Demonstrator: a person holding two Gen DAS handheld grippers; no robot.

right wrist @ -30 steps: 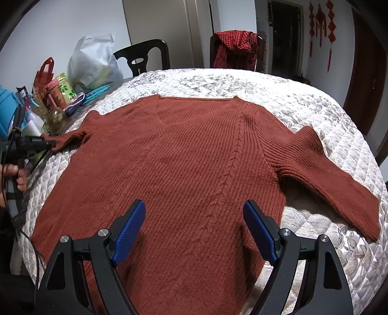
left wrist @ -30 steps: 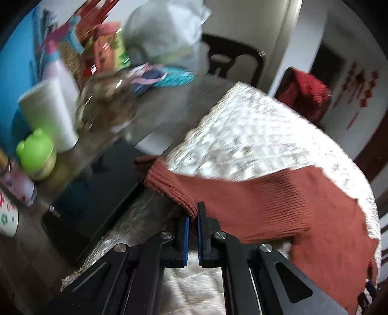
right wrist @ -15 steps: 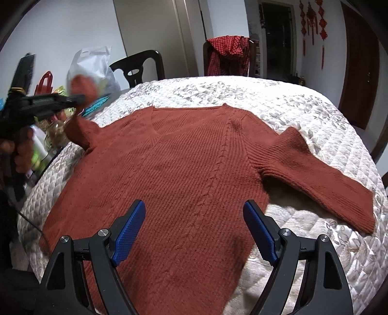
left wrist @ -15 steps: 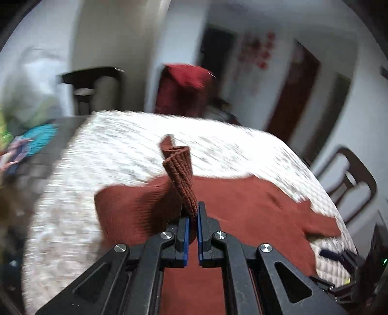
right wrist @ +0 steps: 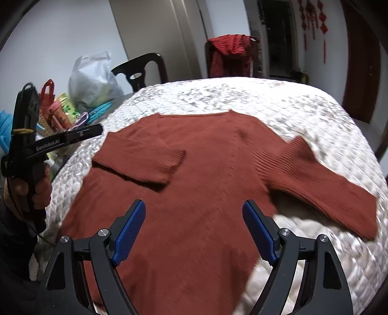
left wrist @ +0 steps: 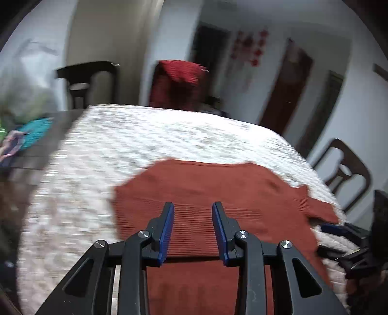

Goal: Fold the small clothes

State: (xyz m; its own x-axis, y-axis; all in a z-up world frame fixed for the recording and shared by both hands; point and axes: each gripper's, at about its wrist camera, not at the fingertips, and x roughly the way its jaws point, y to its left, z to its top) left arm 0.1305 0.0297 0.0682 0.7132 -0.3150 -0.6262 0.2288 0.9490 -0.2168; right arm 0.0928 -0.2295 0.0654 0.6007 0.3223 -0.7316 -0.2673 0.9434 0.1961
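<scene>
While my left gripper point(left wrist: 192, 230) has just been opening, empty, the sweater point(right wrist: 206, 193) lies neck away, folded sleeve point(right wrist: 143, 162) crosswise; right gripper point(right wrist: 194, 232) gapes

The only lettering I can read is "GenRobot.AI", in pale letters along the black side arm of the left gripper point(right wrist: 97, 130), which a hand point(right wrist: 36, 186) holds up at the left edge of the right wrist view. The packets point(right wrist: 65, 109) beyond it carry print too small to read, and the red hanging ornaments point(right wrist: 312, 17) on the far wall show no legible characters.
</scene>
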